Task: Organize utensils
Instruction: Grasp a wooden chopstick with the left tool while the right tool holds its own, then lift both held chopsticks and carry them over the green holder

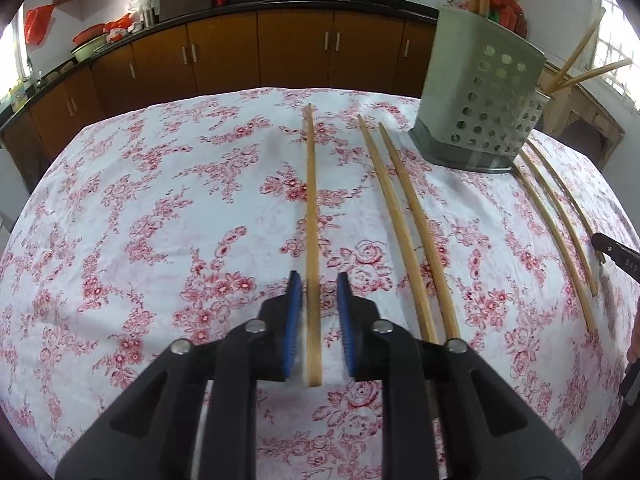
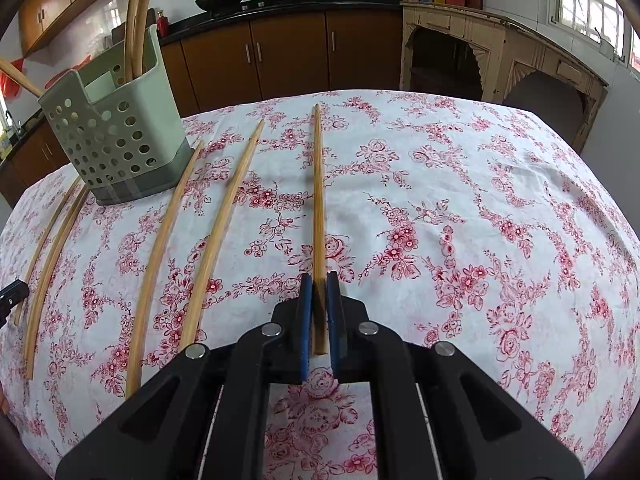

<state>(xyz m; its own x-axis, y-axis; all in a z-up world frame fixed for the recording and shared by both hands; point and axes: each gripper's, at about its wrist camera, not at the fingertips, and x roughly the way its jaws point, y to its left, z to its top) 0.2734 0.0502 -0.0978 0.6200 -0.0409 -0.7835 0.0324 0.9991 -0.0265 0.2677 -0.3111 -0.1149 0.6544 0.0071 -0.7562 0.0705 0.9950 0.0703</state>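
In the left wrist view one wooden chopstick lies on the floral tablecloth and runs away from me. My left gripper straddles its near end, open, with a gap between each blue pad and the wood. In the right wrist view my right gripper is shut on the near end of another chopstick, whose far tip points across the table. A pale green perforated utensil holder stands upright between the two grippers, with chopsticks standing in it.
Two loose chopsticks lie right of the left gripper, and two more lie beyond the holder, also seen as two chopsticks left of the right gripper. The tablecloth covers the table. Kitchen cabinets run behind it.
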